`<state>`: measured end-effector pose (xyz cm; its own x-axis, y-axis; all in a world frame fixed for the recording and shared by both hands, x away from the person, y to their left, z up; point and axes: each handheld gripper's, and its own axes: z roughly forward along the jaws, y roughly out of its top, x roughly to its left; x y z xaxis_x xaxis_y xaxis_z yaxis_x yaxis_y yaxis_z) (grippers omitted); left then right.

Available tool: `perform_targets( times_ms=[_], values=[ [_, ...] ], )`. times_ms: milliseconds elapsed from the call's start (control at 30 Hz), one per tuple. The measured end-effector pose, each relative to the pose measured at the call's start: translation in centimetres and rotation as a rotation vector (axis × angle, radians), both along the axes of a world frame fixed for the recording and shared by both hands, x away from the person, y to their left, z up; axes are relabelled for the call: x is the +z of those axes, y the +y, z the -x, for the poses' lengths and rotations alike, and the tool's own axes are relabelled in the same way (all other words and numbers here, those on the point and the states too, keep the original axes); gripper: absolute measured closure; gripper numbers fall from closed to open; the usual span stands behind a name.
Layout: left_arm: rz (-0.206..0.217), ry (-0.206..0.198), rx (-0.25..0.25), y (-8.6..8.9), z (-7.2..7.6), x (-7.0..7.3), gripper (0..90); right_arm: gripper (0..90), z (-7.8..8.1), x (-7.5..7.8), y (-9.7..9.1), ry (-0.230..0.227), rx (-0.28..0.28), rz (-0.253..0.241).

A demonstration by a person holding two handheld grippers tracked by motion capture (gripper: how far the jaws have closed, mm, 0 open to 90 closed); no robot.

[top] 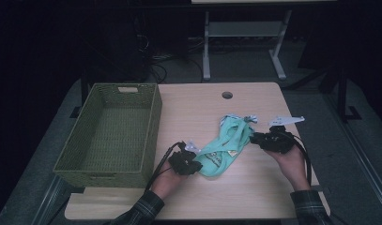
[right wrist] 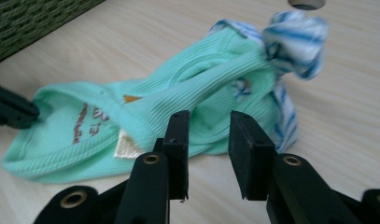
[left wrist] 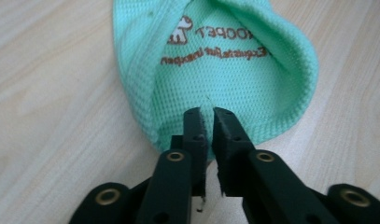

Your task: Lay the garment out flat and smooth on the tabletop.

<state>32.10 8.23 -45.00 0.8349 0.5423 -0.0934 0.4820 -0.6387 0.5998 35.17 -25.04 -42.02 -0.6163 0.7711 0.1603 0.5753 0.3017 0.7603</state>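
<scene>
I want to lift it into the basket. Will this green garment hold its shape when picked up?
Probably not. The green garment lies crumpled and folded, so it would likely droop from the left gripper pinching its hem. Its thin mesh knit suggests it's light and unlikely to slip.

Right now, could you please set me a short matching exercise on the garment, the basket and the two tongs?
Things:
1. green garment
2. woven basket
3. left tongs
4. right tongs

States:
A. open, tips just short of the cloth
B. empty, at the table's left
C. pinching the printed hem
D. crumpled mid-table, striped trim at its far end

Pairs: 1-D, 2-B, 3-C, 4-A
</scene>
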Motion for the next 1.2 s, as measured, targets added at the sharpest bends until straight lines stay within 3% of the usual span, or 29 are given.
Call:
perform_targets(
  times_ms=[233,333,500,800,1200],
  values=[
    [0.025,-0.072,0.023,-0.4,-1.1,1.5,74.5,69.7,1.0,-0.9,1.1,0.021,0.038,0.005],
    [0.01,-0.089,0.018,-1.0,-1.8,1.8,70.9,69.7,1.3,-1.1,1.6,0.024,0.06,0.008],
    [-0.015,-0.095,0.003,-2.3,-3.1,1.3,65.9,69.7,1.8,-1.4,2.7,0.037,0.081,0.004],
    [-0.067,-0.103,-0.015,-3.5,-4.3,0.1,65.3,68.9,2.2,-2.1,4.9,0.05,0.139,0.012],
    [-0.078,-0.082,-0.019,-3.4,-5.2,-0.5,84.4,66.7,2.2,-2.6,7.6,0.072,0.182,0.011]
  ],
)
